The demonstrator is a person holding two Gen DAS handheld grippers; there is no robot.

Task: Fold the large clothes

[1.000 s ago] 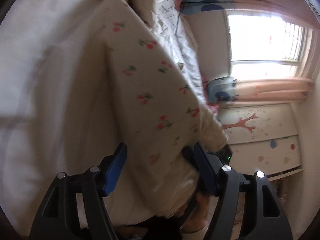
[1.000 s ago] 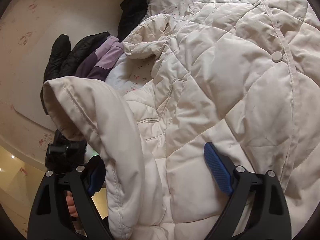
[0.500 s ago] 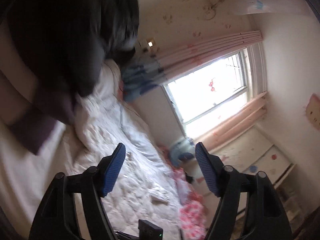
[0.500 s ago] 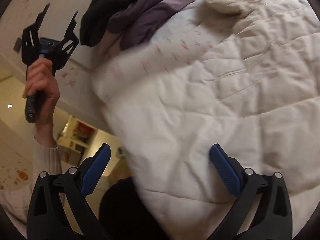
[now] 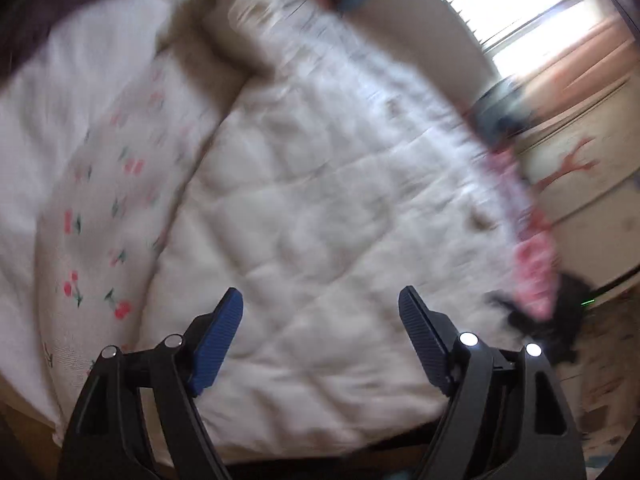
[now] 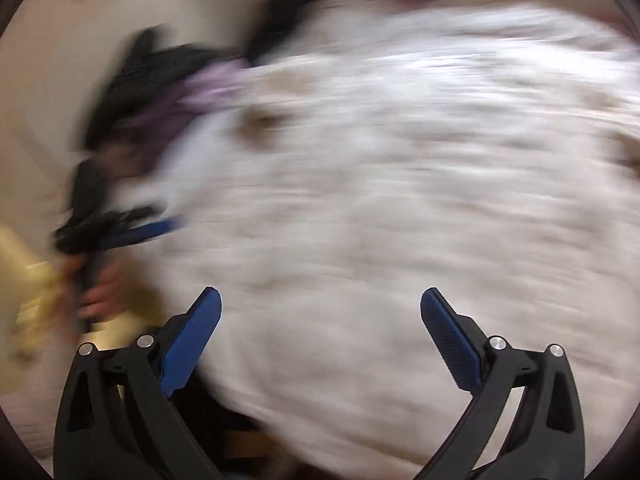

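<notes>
A large cream quilted coat (image 5: 320,208) lies spread on the bed, with its cherry-print lining (image 5: 112,216) showing along the left. My left gripper (image 5: 320,312) hovers over the coat's near edge; its jaws are opening and nothing is between them. In the blurred right wrist view the same coat (image 6: 400,200) fills the picture. My right gripper (image 6: 320,308) stands wide open above it and holds nothing. A hand carries the left gripper (image 6: 120,236) at the coat's left edge.
Dark and purple clothes (image 6: 168,88) are piled at the coat's far left. A pink flowered cloth (image 5: 532,264) runs along the bed's right edge. Beyond it stand a bright window (image 5: 520,12) and a cream cabinet (image 5: 580,168) with a tree picture.
A second ago each gripper had a fold of the coat between its jaws. Both have let go and opened wider. The left one swung up toward the window, then back down over the flat coat.
</notes>
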